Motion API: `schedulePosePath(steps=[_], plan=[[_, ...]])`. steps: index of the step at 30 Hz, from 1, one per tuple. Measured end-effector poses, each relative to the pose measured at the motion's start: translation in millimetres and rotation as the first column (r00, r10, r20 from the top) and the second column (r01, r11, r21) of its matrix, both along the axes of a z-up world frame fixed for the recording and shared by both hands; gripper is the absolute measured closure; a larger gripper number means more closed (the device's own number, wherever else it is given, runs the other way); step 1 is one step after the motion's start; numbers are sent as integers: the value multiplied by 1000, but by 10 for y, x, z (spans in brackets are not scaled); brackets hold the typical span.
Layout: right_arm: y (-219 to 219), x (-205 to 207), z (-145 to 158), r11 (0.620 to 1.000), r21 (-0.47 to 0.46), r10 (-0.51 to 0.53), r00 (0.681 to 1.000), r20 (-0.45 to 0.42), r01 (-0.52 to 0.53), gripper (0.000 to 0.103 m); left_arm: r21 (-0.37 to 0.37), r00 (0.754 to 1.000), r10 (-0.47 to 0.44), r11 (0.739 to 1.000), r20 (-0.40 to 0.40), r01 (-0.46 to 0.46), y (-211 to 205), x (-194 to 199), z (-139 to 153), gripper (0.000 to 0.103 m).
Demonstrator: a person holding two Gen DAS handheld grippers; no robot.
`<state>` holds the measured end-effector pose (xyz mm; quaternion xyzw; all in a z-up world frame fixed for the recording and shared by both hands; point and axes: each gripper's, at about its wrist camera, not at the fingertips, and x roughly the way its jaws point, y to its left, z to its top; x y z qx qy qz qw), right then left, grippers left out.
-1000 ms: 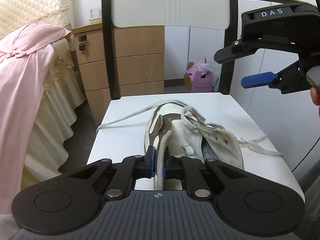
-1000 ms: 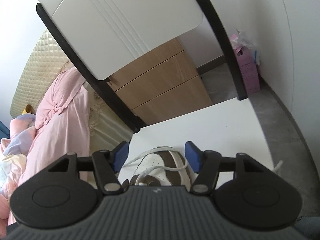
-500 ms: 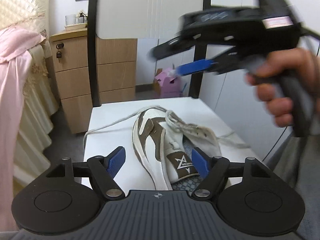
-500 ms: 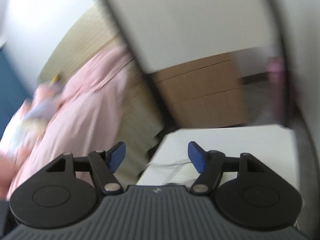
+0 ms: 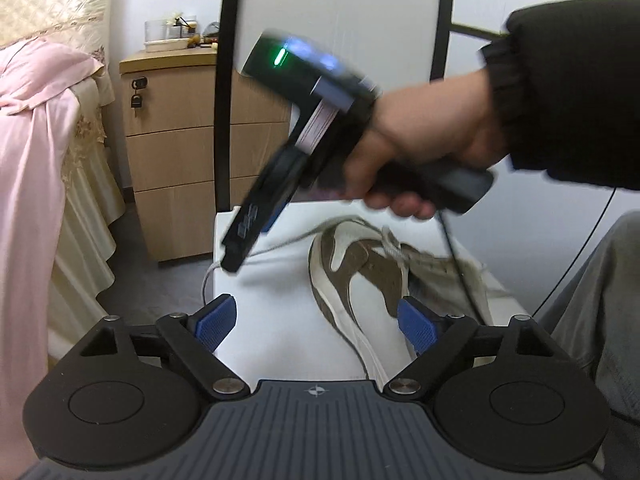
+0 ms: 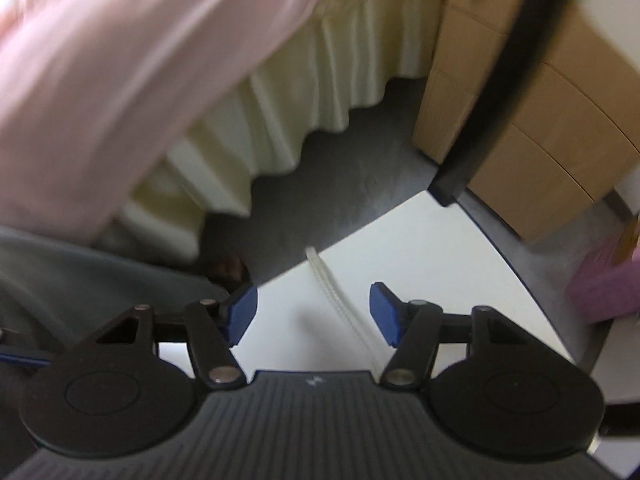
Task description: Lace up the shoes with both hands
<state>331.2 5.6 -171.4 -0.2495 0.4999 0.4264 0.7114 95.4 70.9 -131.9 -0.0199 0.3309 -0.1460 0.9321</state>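
Observation:
A white and brown sneaker (image 5: 360,276) lies on the white chair seat (image 5: 276,320), its white lace (image 5: 256,254) trailing left over the seat's edge. My left gripper (image 5: 316,322) hovers near the shoe's sole side, its jaws opening wide and gripping nothing. A hand holds my right gripper (image 5: 236,256) tilted steeply down over the seat's left edge. In the right wrist view that gripper (image 6: 314,314) is closing, with the lace (image 6: 340,304) running between its blue pads, which do not press on it.
A bed with pink cloth (image 5: 36,152) and a cream skirt (image 6: 280,100) stands left of the chair. A wooden drawer unit (image 5: 176,152) sits behind. The black chair frame (image 5: 224,100) rises at the back. A pink box (image 6: 604,284) is on the floor. A grey trouser leg (image 5: 592,312) is at right.
My left gripper let go of the lace, opened wide and drew back. My right gripper swung from the right across the shoe, tipped downward, and now straddles the lace at the seat's left edge.

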Motion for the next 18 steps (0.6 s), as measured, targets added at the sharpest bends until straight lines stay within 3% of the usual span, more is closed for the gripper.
schedulePosePath(steps=[3,5,7,10,18], plan=[[19,82,-166,999,-31,-14,1000,-4,13,63,7,1000,15,1000,5,-15,27,1,14,13],[-5,109,-219,999,-34,-35,999,-14,34,87,3,1000,19,1000,8,-19,34,-4,24,12],[-40,89,-196,999,-29,-44,999,-16,43,99,8,1000,24,1000,6,-24,25,-5,24,12],[-158,47,-18,997,19,-72,997,10,71,100,28,1000,27,999,1,-27,-9,-2,14,12],[-903,-285,766,964,210,-162,987,-23,163,100,79,1000,19,997,9,-20,-224,-26,1,12]])
